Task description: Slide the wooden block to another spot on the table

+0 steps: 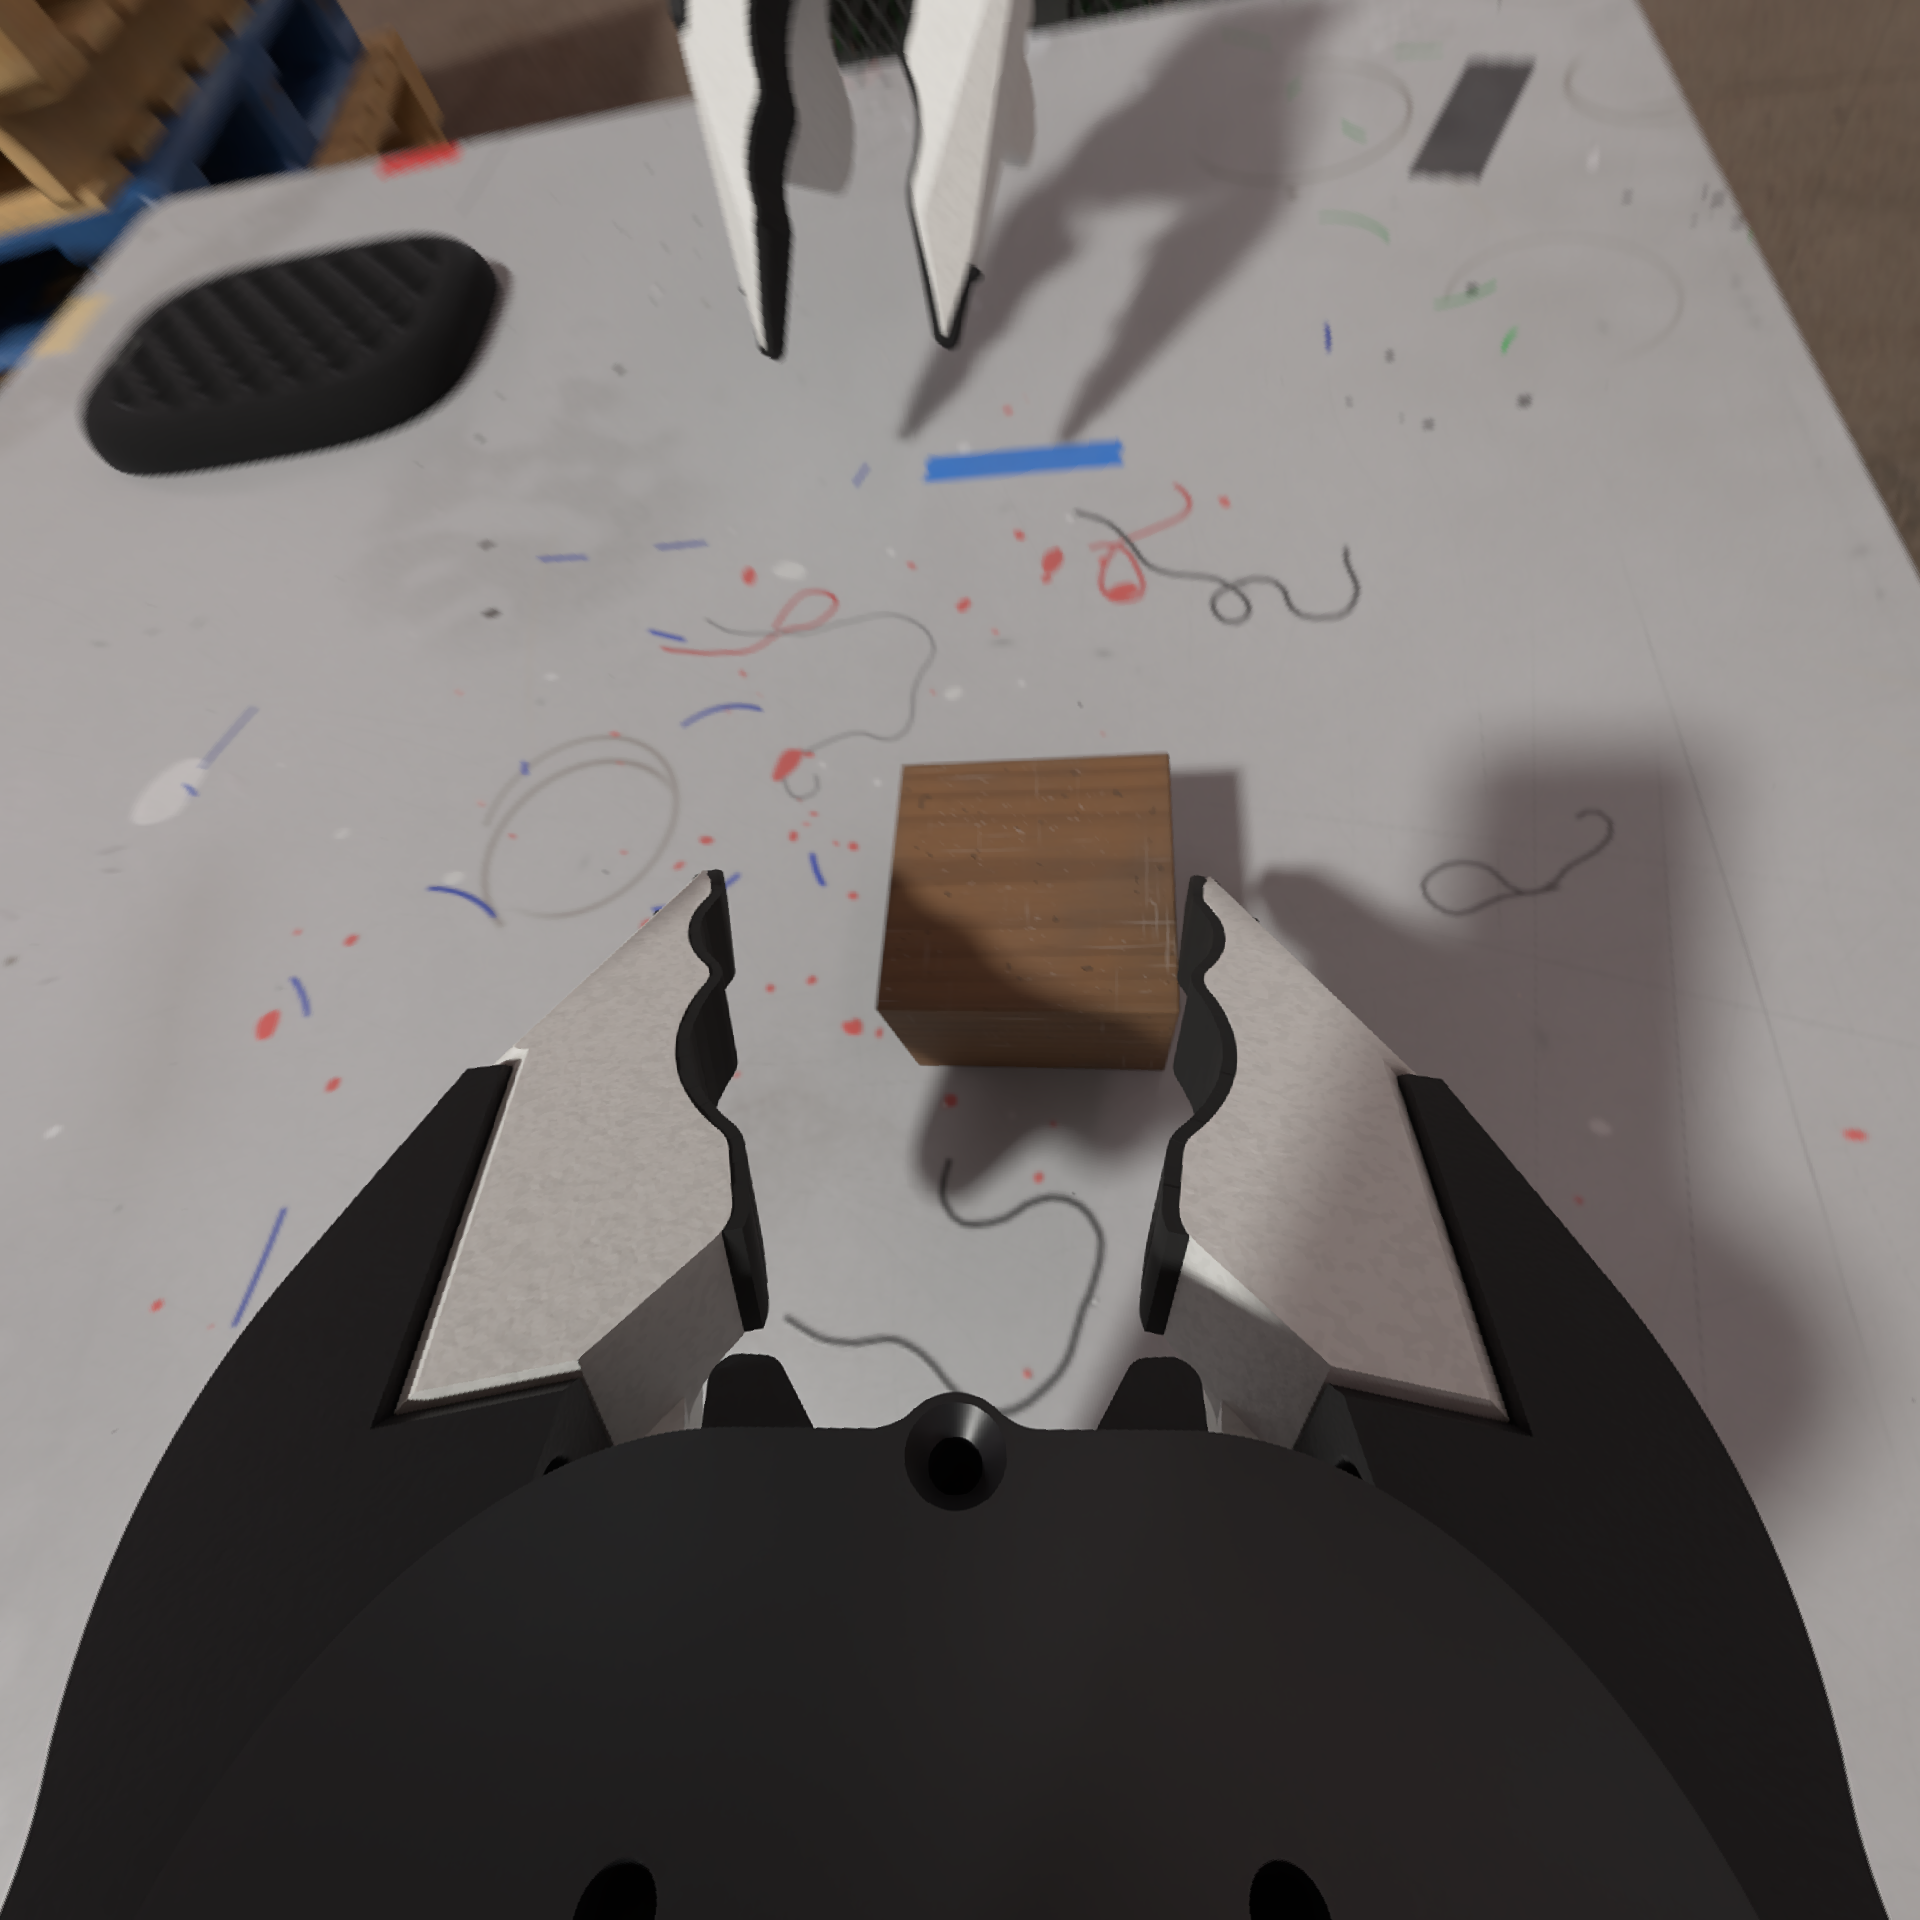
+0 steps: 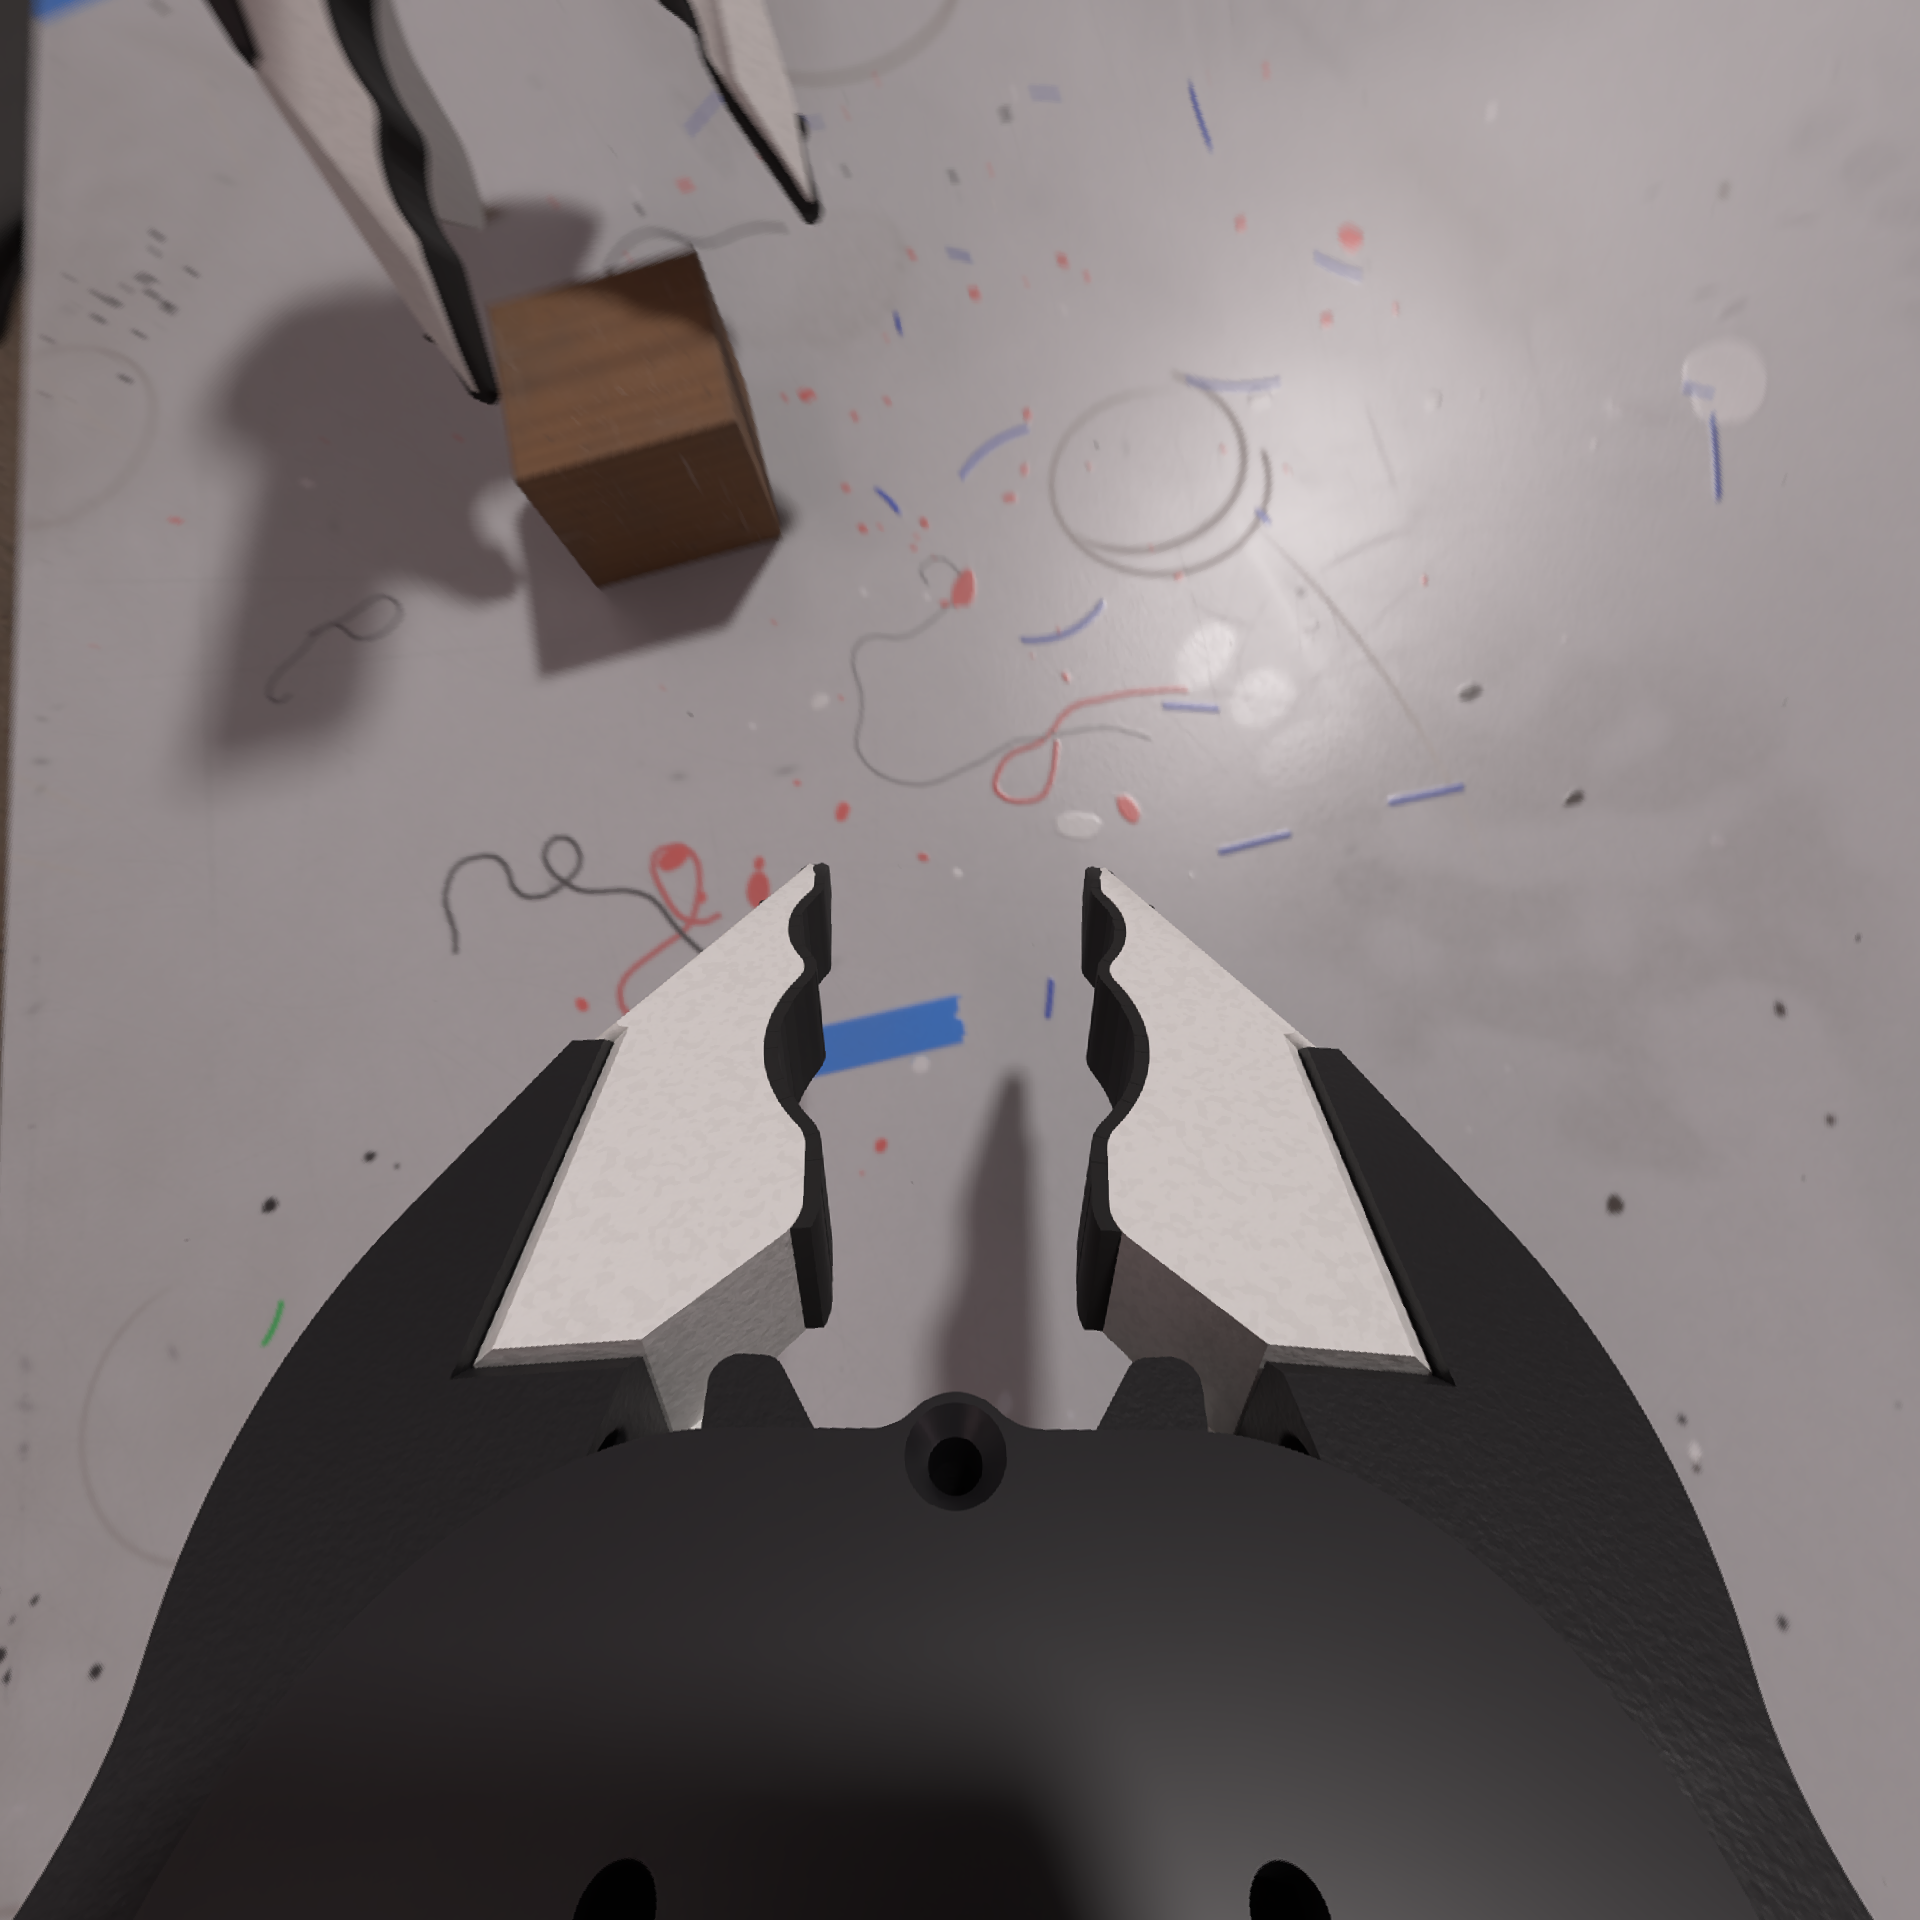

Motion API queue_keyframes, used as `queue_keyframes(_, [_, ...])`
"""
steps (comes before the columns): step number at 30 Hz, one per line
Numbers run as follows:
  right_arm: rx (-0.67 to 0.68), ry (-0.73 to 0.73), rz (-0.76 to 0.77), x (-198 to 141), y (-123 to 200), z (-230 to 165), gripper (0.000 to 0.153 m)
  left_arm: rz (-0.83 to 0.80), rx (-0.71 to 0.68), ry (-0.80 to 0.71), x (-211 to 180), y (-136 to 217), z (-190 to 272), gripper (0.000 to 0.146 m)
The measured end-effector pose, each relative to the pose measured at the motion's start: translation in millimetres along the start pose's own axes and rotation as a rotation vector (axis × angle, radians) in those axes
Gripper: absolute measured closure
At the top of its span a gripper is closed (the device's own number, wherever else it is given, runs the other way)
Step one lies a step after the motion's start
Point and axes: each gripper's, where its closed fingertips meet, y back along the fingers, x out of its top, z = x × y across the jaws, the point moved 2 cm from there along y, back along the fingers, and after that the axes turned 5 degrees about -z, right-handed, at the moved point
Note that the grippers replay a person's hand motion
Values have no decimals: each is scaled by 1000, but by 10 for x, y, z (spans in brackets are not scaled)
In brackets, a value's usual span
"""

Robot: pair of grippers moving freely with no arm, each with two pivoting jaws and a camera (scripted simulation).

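The wooden block [image 1: 1029, 909] is a brown cube on the grey, paint-flecked table [image 1: 416, 644]. My left gripper [image 1: 956, 883] is open with the block between its fingers, close against the right finger and clear of the left one. In the right wrist view the block [image 2: 634, 416] sits at the upper left, with the left gripper [image 2: 649, 307] straddling it from behind. My right gripper [image 2: 954, 871] is open and empty, hovering above the table some way from the block. It also shows at the top of the left wrist view [image 1: 862, 348].
A black ridged pad [image 1: 291, 348] lies at the far left of the table. A strip of blue tape [image 1: 1023, 459] lies beyond the block, and a dark grey patch [image 1: 1473, 116] at the far right. Wooden pallets and blue racks [image 1: 156, 114] stand off the table.
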Motion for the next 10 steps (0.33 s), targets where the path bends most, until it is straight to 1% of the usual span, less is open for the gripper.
queue_keyframes(2, [18,26,43,56,39,-55,104,55,12,18,64,57,-39,55])
queue_keyframes(5, [52,63,46,82,21,-154,101,85,12,27,105,18,-52,44])
queue_keyframes(8, [92,91,72,125,20,-251,93,86,18,25,139,-55,-43,29])
queue_keyframes(10, [118,97,104,165,41,-302,84,86,18,31,156,-93,-43,22])
